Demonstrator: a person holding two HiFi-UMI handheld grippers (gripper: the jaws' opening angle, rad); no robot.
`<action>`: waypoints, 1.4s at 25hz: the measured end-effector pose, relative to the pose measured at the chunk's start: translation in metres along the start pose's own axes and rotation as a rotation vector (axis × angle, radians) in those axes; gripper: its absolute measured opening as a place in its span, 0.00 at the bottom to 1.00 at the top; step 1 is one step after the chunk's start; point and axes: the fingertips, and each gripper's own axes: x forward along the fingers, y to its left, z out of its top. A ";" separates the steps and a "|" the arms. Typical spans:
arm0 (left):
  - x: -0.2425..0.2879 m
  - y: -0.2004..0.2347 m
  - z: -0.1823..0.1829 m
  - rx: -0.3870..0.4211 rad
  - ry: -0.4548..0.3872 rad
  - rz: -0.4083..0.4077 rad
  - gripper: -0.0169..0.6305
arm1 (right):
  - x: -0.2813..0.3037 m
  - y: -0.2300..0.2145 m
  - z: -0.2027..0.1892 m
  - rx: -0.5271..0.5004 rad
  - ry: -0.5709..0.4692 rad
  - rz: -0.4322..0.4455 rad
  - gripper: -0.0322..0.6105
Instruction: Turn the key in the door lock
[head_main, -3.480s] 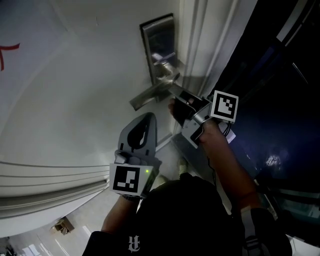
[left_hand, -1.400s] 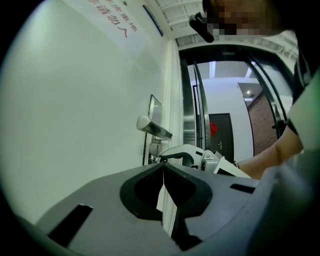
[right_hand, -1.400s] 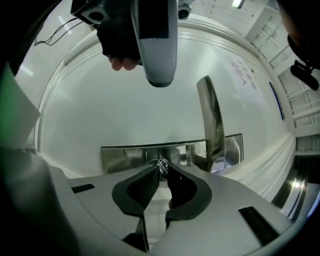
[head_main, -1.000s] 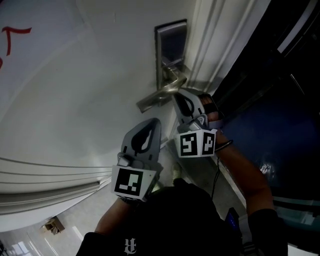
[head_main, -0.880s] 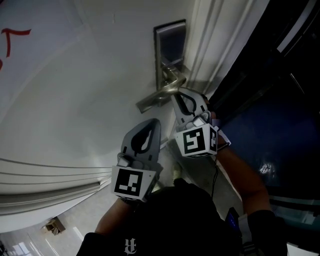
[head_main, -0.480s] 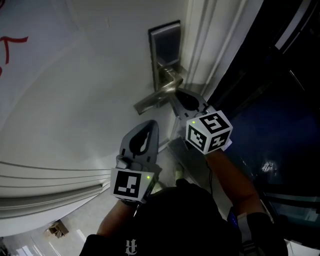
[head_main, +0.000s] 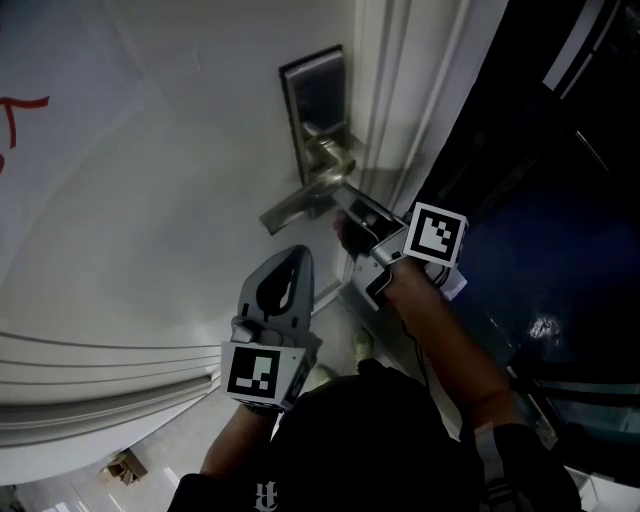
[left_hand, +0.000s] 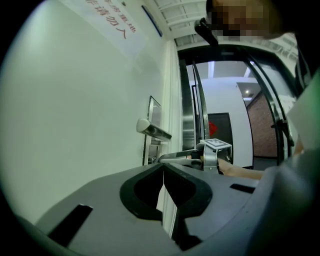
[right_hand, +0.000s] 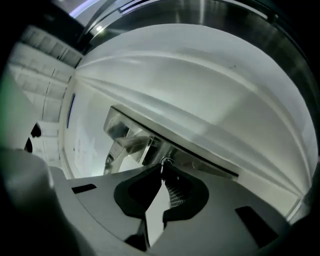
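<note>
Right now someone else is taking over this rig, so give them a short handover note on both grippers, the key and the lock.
Left gripper: shut, nothing in it, idle beside the door, lower than the handle.
Right gripper: shut on the key, right under the handle at the lock.
Done: the key looks seated in the lock and is gripped.
Left: turning it. How far it has already turned cannot be told, so feel for the stop before you force it.

key (right_hand: 163, 161): only a tiny glint under the door handle (head_main: 300, 203), shape unclear | keyhole: hidden behind right gripper (head_main: 350, 203) beneath the handle
</note>
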 end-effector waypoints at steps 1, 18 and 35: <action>0.000 0.000 0.000 0.000 0.000 0.000 0.04 | -0.001 -0.002 -0.001 0.068 -0.003 0.011 0.09; 0.002 -0.005 -0.002 0.005 0.006 -0.006 0.04 | -0.004 -0.002 0.003 0.407 -0.076 0.219 0.09; 0.003 -0.002 -0.001 -0.001 0.002 -0.006 0.04 | -0.027 0.047 -0.011 -1.412 0.127 -0.128 0.18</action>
